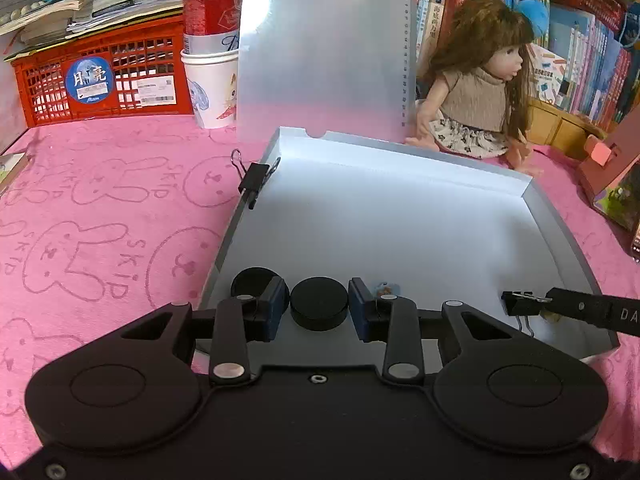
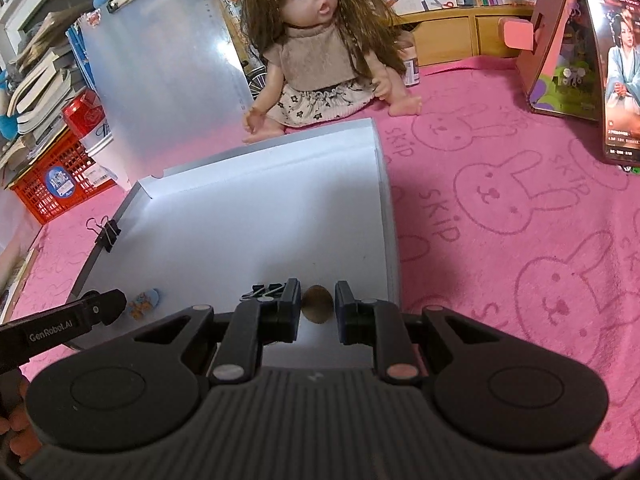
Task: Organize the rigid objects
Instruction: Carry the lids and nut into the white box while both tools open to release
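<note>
Left tool (image 1: 319,307): blue-padded fingers a little apart, a black puck (image 1: 318,307) between them; whether the pads press its rim cannot be told.
Black puck: round, flat-topped, matte; over the near edge of the tray.
Second black disc (image 1: 251,282): same round shape, lying in the tray just behind the left finger.
Right tool (image 2: 318,307): jaws nearly closed around a brown oval piece (image 2: 317,304), dull and rough-looking; the pads look close to its sides, but contact is unclear.
Tray (image 1: 400,216): shallow white cardboard box, smooth floor, low folded walls, grey outside.
Binder clips: black metal with wire loops; one (image 1: 255,178) pinched onto the tray's left wall, one (image 1: 520,304) on the tray floor near the right tool's tip.
Small sticker-like piece (image 2: 145,302): pale blue, flat on the tray floor.
Tabletop (image 2: 520,220): pink terry cloth with outlined rabbits.
Behind: long-haired doll (image 2: 316,52), frosted plastic clipboard (image 2: 168,72), red lattice crate (image 1: 100,80).
</note>
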A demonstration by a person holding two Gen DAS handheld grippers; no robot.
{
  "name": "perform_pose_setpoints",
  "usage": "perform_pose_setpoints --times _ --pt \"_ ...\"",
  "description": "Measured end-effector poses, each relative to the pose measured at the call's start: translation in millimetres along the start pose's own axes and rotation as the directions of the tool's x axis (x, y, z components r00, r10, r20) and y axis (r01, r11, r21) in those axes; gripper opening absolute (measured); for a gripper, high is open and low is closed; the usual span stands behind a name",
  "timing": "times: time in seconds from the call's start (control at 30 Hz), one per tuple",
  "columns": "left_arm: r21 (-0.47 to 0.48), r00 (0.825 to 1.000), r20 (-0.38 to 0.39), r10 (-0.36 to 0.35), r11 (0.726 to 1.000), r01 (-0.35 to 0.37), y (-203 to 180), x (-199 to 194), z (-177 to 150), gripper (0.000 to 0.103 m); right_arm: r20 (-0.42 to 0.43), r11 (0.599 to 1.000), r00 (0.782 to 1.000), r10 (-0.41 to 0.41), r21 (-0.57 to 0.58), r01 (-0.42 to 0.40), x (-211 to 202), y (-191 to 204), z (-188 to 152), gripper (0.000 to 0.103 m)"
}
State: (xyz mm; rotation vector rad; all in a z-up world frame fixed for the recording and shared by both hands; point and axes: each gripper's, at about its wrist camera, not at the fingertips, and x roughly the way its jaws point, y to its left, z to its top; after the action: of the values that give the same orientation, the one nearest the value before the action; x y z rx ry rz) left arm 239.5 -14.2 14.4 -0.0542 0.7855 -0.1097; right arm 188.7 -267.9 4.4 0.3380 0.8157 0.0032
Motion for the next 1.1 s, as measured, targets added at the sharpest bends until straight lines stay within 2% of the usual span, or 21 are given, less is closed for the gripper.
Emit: perform_pose_setpoints --times 0.23,0.37,0.43,0.47,0.53,0.6,0.7,1.1 --pt "-0.008 1.0 -0.007 -0.008 1.0 0.008 0 3 -1 0.033 0.005 1.0 1.0 0.007 0.007 -0.007 -1 -1 1 0.026" --pt "-0.018 1.0 0.001 -0.019 1.0 0.019 1 -1 0 0.045 0.019 1.0 1.0 0.007 0.007 -0.007 -5 -2 1 0.028" --pt "-0.026 1.0 0.011 -0.021 0.999 0.021 2 -5 2 0.048 0.027 1.0 1.0 0.006 0.004 -0.007 -8 -2 2 0.038" --pt "-0.031 1.0 0.015 -0.023 0.999 0.023 3 -7 2 0.053 0.032 1.0 0.999 0.008 0.003 -0.008 -10 -2 2 0.048" --pt "-0.041 0.999 0.019 -0.028 0.999 0.029 4 -12 3 0.064 0.041 1.0 0.999 0.016 0.0 -0.016 -14 -2 1 0.055" --pt "-0.039 0.999 0.033 -0.029 0.999 0.03 4 -19 3 0.073 0.051 1.0 0.998 0.021 -0.004 -0.021 -19 -2 0 0.066" --pt "-0.007 0.998 0.064 -0.02 1.0 0.021 2 -30 2 0.077 0.07 1.0 0.997 0.026 -0.018 -0.025 -26 -2 0 0.074" --pt "0.067 0.992 0.123 -0.025 0.998 0.017 -8 -62 -1 0.081 0.098 0.998 0.993 0.06 -0.038 -0.056 -47 2 -4 0.082"
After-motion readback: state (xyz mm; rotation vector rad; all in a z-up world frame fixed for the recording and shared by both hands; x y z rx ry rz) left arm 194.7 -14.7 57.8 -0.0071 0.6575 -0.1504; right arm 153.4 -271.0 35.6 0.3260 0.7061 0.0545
